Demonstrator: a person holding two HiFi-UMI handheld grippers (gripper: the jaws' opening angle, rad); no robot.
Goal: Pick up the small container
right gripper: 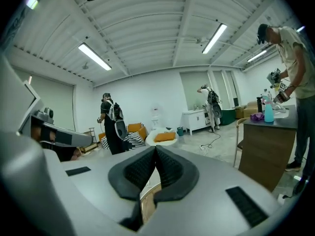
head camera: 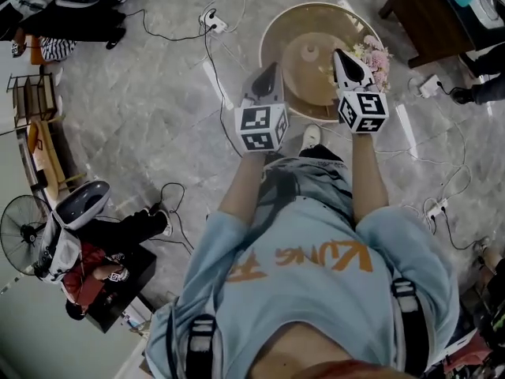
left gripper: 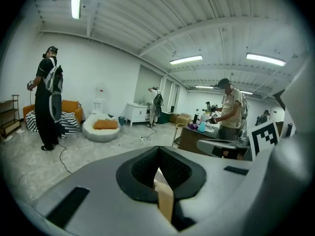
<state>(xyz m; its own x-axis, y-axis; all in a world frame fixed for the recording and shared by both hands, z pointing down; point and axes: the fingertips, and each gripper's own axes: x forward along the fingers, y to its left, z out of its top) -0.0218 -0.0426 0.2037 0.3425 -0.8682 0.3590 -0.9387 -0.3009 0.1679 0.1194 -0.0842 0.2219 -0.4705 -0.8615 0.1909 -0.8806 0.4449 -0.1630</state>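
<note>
Right claw [right gripper: 156, 150], ribbed black pads [right gripper: 170, 171] together, hovers above round tan table [head camera: 276, 30].

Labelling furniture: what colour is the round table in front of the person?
Light tan, like wood; the round table shows best in the head view.

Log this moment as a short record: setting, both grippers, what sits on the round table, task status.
setting: person standing at a round table, cables on the floor
left gripper: jaws together, nothing between them
right gripper: jaws together, nothing between them, above the table
aim: both gripper views look out across the room
on table: flowers at the right rim
small container: not made out in any view
task status: nothing picked up yet
</note>
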